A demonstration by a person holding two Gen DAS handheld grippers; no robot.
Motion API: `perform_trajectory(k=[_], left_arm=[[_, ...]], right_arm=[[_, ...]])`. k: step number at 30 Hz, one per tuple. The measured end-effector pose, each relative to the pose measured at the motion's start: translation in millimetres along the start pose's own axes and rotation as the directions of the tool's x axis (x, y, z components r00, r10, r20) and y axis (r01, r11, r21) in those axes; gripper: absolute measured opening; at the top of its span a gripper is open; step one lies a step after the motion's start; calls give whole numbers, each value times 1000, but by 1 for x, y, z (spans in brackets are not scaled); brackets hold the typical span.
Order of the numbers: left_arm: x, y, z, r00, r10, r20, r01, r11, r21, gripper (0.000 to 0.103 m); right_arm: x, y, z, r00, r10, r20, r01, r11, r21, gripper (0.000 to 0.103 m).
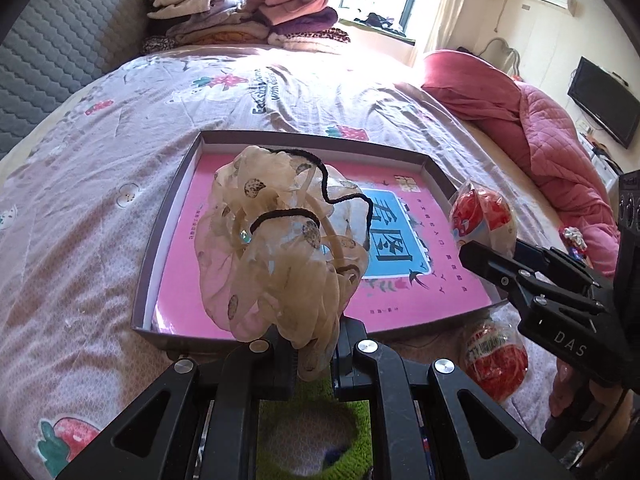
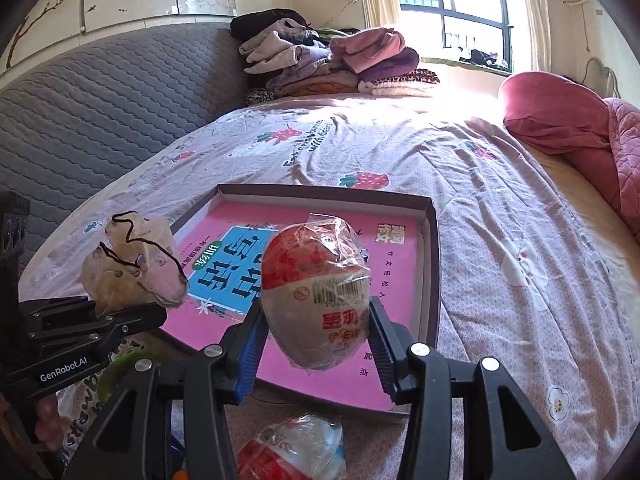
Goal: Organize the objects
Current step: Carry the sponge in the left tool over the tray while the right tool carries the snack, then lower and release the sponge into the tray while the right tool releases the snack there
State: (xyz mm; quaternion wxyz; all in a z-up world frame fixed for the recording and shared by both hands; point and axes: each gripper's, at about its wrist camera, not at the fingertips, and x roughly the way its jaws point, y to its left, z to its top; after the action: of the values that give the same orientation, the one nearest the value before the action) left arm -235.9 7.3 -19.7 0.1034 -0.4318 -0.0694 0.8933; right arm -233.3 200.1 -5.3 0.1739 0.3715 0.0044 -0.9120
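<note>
Left gripper (image 1: pixel 312 354) pinches mesh hair tie (image 1: pixel 280 236); right gripper (image 2: pixel 318 340) clamps wrapped egg (image 2: pixel 318 292), both over box (image 2: pixel 434 280). I release next, probably inside.

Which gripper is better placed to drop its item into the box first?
Either, marginally the right. The right gripper holds the wrapped egg over the pink book in the box. The left gripper, shut on the beige scrunchie, sits just short of the near wall.

Pink book (image 1: pixel 448 288), beige spotted scrunchie (image 1: pixel 280 248), strawberry-print sheet (image 1: pixel 120 152)
</note>
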Motion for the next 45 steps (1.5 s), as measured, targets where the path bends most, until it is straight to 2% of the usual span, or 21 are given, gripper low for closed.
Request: perform_trajectory(k=[7,15,20,27,36,40,45], left_arm=[[22,8,14,998,-16,-54,13,999,-46,12],[39,11,13,994,-19,-106,12,998,-61,14],[41,6,13,994,-18,-109,13,999,-45,15],[42,4,13,994,3,-107,-6,1000,-25,17],[44,8,16,993,35,-112,-39,999,-29,28],[41,9,17,994,47,-103,-50,998,-30,38],[38,13,23,995,47,-88,-52,997,-49,42]], right_arm=[[16,-8,-3,999,-9,-53,10,1000,18,49],[26,-13,-7,995,-33,-95,36,999,31,49],[27,-13,-9,995,-17,-100,22,999,50,49],[33,-12,-10,991,-40,-126,47,998,51,49],[32,-8,-10,989,-43,-141,49,998,41,50],[29,-8,-9,990,-46,-136,52,998,39,50],[25,-8,-7,991,-49,-127,54,998,39,50]])
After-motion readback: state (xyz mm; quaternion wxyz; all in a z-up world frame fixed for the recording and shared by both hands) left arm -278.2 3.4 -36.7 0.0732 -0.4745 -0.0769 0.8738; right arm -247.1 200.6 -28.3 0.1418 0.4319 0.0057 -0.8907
